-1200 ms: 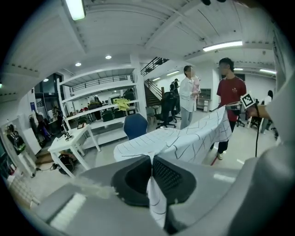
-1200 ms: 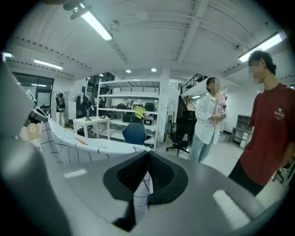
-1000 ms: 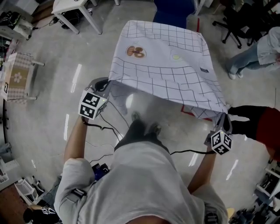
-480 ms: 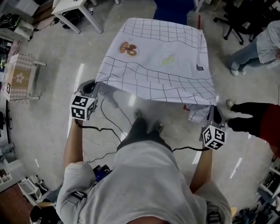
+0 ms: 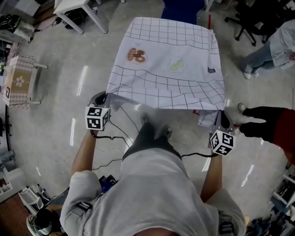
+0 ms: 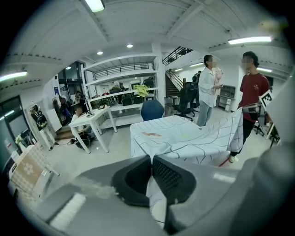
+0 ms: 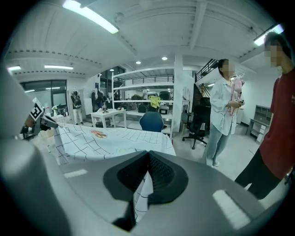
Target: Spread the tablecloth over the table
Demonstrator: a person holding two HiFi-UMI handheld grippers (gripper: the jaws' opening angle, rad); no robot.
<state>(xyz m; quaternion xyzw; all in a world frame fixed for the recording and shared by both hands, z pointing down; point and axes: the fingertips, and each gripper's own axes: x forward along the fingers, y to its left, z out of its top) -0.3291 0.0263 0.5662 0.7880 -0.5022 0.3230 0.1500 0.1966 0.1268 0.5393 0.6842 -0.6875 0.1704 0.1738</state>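
Note:
A white tablecloth [image 5: 168, 69] with a dark grid and small printed pictures lies spread over the table, its near edge hanging toward me. My left gripper [image 5: 102, 99] is shut on the tablecloth's near left corner [image 6: 152, 184], cloth pinched between its dark pads. My right gripper [image 5: 222, 120] is shut on the near right corner [image 7: 140, 193], where the cloth bunches. Both grippers stay at the near side of the table, roughly level with its edge. The table itself is hidden under the tablecloth.
A blue chair [image 5: 182, 10] stands behind the table. At the right stand a person in dark trousers [image 5: 265, 124] and another in light clothes [image 5: 272, 53]. A white desk [image 5: 76, 11] is at back left, a small checked stand [image 5: 19, 83] at left. Cables [image 5: 115, 133] trail on the floor.
The tablecloth has settled flatter over the table. My left gripper went out to the left and came back toward the table; my right gripper drew up and in toward the near edge.

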